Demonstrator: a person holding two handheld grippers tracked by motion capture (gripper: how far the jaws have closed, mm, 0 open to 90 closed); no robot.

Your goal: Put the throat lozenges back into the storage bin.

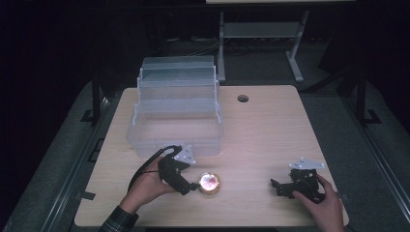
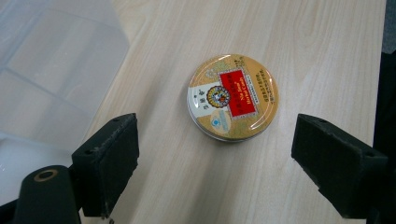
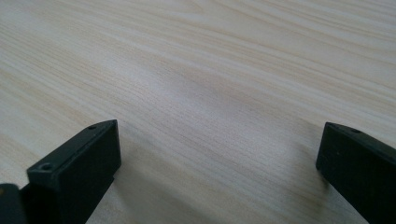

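A small round gold tin (image 2: 233, 97) with a red label lies flat on the wooden table (image 1: 270, 130), near its front edge (image 1: 210, 183). My left gripper (image 1: 191, 186) hovers just left of the tin, open; in the left gripper view (image 2: 215, 161) its black jaws stand wide apart, with the tin ahead of them and untouched. My right gripper (image 1: 279, 187) rests low at the front right of the table, open, and in the right gripper view (image 3: 217, 163) there is bare wood between its jaws.
A clear plastic tiered organiser box (image 1: 176, 108) stands open at the back left of the table, close behind my left gripper; its wall (image 2: 51, 70) appears at the left of the left gripper view. A cable hole (image 1: 242, 98) is near the far edge.
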